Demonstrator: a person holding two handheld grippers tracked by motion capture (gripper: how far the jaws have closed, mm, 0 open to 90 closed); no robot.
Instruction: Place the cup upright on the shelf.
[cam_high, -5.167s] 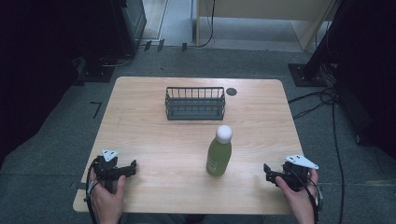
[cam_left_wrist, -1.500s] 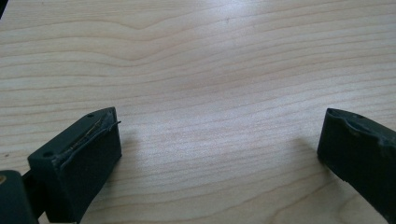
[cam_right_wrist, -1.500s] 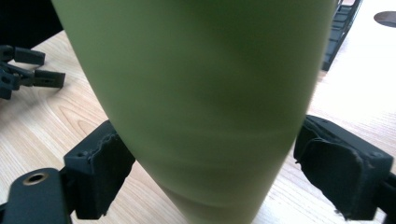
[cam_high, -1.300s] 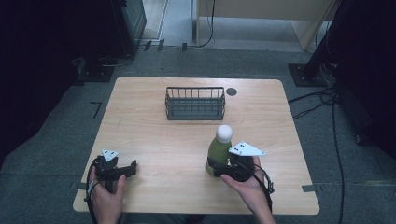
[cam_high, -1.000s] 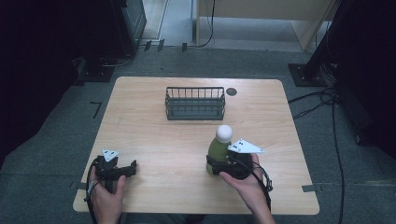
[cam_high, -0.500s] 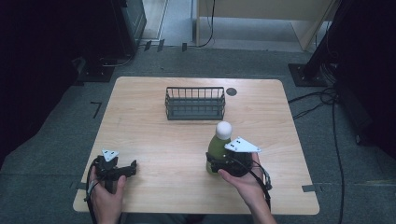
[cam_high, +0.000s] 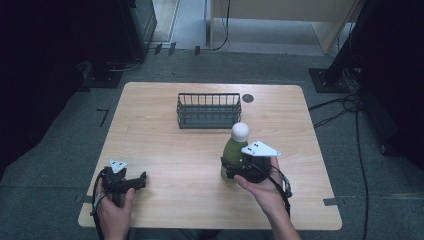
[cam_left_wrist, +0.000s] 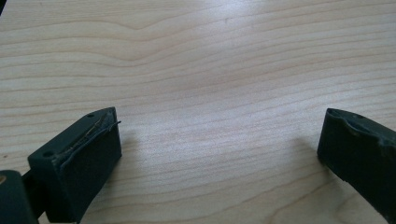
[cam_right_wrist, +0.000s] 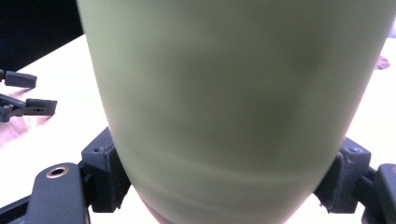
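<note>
The right claw (cam_high: 236, 170) has its jaws on both sides of the upright bottle (cam_high: 233, 151), apparently gripping its base, toward the worktop's (cam_high: 150, 125) near right. The basket (cam_high: 209, 110) lies beyond. The left claw (cam_high: 131, 181) rests wide open, empty, near-left corner.

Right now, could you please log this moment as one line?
right hand-held gripper: shut on green bottle | left hand-held gripper: open, on table | wire basket: empty

Table (cam_high: 165, 115): light wood-grain top, rounded corners, a small dark round grommet (cam_high: 247, 98) near its far edge. Floor (cam_high: 60, 150): grey carpet, strips of tape by the table's left and right edges. Black cables (cam_high: 345, 105) trail at right. Pale wooden furniture (cam_high: 280, 20) beyond the far edge. Surroundings dark.
</note>
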